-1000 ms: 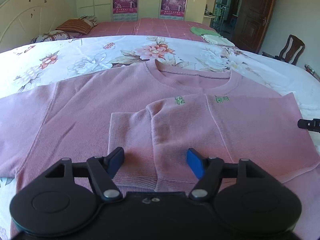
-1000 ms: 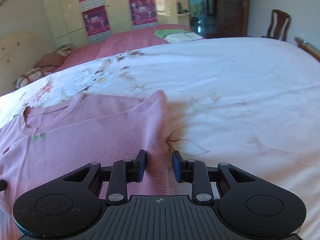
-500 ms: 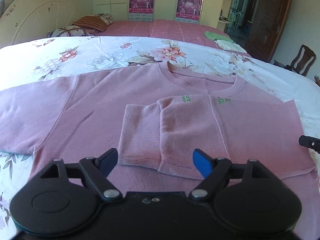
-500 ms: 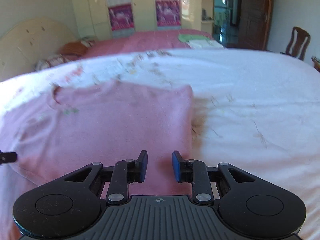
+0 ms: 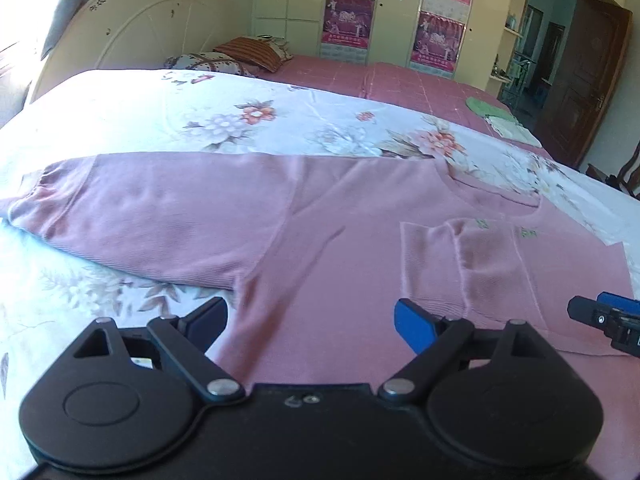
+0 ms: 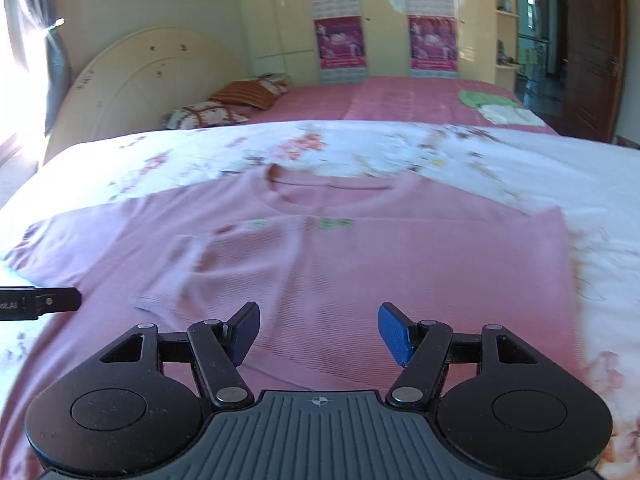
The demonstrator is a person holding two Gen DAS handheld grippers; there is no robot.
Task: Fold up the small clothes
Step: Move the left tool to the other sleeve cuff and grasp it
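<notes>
Lying on the floral bedsheet [image 5: 120,120], the pink ribbed knit sweater [image 5: 340,248] has one sleeve folded in, the other outstretched; both the left gripper [image 5: 310,322] and the right gripper [image 6: 319,332] are opening, gripping nothing.

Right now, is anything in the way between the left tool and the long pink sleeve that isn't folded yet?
Nothing visible is. The left tool hovers with its jaws opening and nothing held, and only flat pink sweater lies between it and the spread sleeve.

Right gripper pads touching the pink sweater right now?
Apart. The right wrist view shows the right gripper opening, both pads clear above the pink sweater, nothing pinched.
</notes>
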